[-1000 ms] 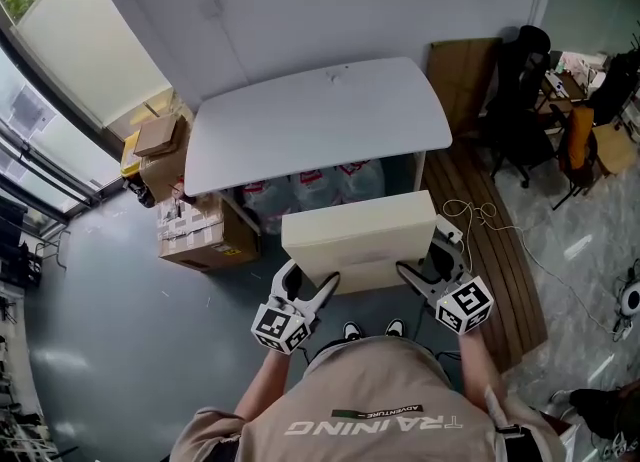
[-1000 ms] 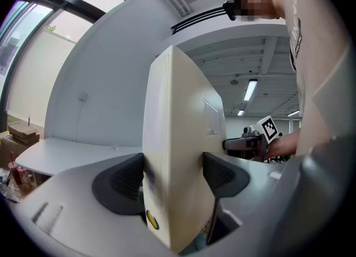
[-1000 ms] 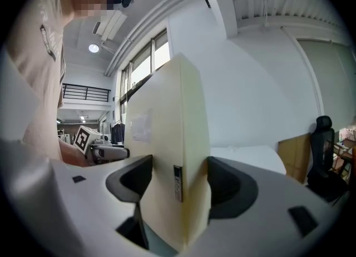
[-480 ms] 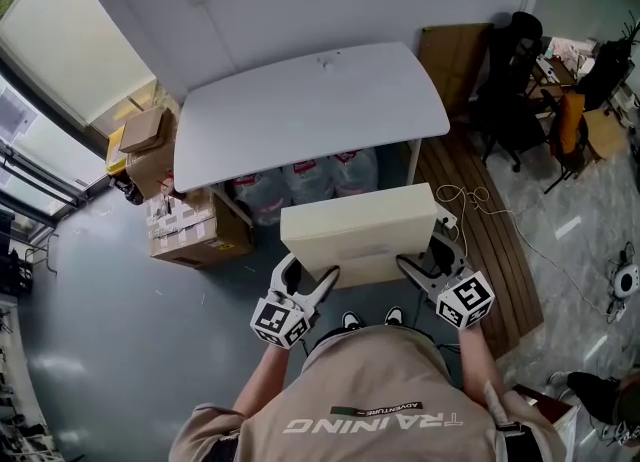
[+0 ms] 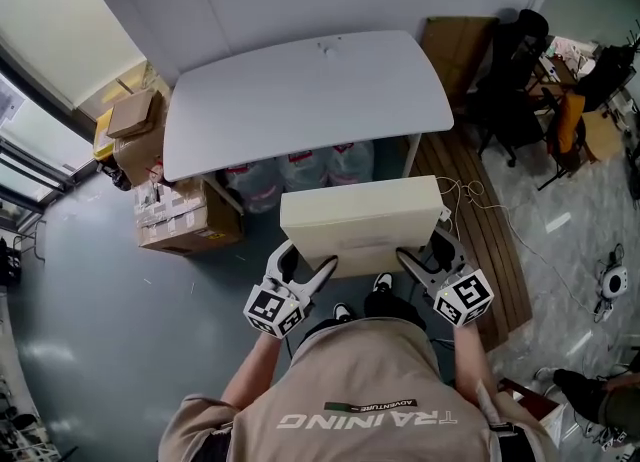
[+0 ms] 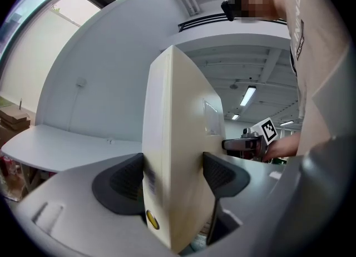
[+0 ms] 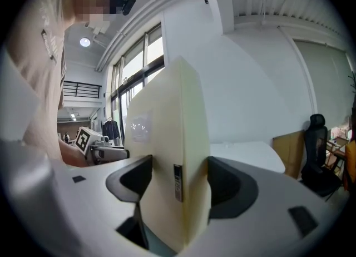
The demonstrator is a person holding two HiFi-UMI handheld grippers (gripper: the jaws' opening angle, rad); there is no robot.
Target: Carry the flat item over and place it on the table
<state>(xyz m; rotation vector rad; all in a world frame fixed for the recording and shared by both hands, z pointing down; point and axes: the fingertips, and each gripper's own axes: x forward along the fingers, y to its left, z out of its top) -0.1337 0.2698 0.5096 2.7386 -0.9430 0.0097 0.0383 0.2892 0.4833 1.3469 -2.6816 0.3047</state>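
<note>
The left gripper (image 5: 308,268) and right gripper (image 5: 425,255) stay clamped on the flat box (image 5: 360,215) at its near edge, and the table (image 5: 300,90) appears slightly nearer: carry in progress, placement pending.

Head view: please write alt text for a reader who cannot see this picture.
Seen from above, a person holds a flat cream box level, with the left claw and the right claw shut on its near edge. A white table stands ahead of the box, and cardboard boxes lie on the floor at the table's left.
</note>
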